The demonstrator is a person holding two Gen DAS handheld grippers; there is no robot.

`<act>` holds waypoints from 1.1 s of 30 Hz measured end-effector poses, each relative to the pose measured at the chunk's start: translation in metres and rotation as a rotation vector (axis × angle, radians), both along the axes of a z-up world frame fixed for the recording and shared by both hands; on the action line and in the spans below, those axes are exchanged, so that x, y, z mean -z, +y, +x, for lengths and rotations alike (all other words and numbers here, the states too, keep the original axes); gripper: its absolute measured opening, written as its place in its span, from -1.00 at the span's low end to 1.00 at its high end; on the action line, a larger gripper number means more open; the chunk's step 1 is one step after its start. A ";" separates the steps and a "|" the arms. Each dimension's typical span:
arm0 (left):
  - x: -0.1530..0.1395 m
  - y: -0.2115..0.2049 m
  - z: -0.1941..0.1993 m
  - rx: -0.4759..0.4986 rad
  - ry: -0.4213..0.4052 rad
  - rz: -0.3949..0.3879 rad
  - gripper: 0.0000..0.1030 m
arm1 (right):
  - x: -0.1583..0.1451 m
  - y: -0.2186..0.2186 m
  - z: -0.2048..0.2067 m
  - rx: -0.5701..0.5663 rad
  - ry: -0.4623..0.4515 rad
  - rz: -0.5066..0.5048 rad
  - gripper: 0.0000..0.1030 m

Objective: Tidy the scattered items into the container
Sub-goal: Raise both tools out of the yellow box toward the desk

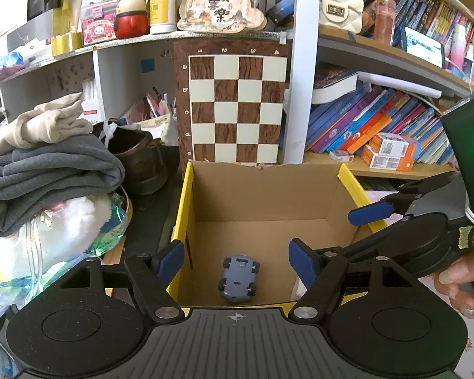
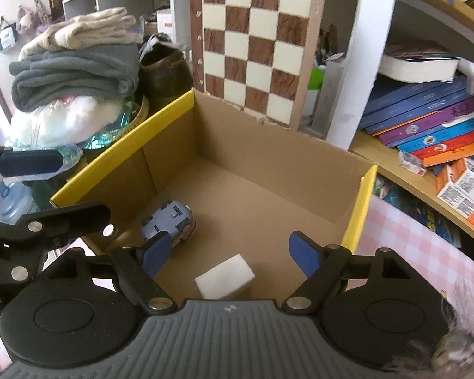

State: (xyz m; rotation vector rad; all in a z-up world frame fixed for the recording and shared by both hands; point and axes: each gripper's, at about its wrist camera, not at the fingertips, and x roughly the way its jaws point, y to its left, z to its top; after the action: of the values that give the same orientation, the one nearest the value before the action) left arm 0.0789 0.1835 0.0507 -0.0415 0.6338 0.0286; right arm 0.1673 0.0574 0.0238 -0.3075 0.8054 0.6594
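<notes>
Both wrist views, moment over the container. The cardboard box (image 1: 268, 195) w/ yellow-taped rim sits open-topped in front of a leaning checkerboard (image 1: 235, 107), so items can drop straight in from above. Left gripper (image 1: 237, 260) is poised over the near-left part of the box, jaws spread wide, nothing between them; right gripper (image 2: 230, 252) is likewise spread and empty over the near edge. Judged reason: both appear positioned for release into the box, not for a pick.

Task items: a blue-grey toy car (image 1: 238, 279) lies wheels-up on the box floor near the front-left wall, i.e. resting as dropped, not set down w/ care. A white block (image 2: 225, 276) lies on the floor near the front wall, apart from the car (image 2: 169, 222).

Limits of view: in the left view the block is almost wholly hidden behind the right-hand finger. The box's near wall is cut off by both gripper bodies. Any items outside the box still to be tidied are not identifiable; the pink checked cloth (image 2: 410, 246) right of the box shows none in frame. Folded clothes (image 1: 47, 164) at left look like clutter, not task items.
</notes>
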 end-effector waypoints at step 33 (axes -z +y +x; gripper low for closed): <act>-0.004 -0.049 -0.027 0.035 0.013 0.071 0.82 | -0.015 -0.104 -0.074 0.237 -0.080 0.088 1.00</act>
State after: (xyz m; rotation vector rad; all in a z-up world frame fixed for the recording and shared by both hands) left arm 0.0515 0.1346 0.0551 0.0379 0.6457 0.0178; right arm 0.0937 -0.0464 0.0390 -0.1544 0.7212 0.4554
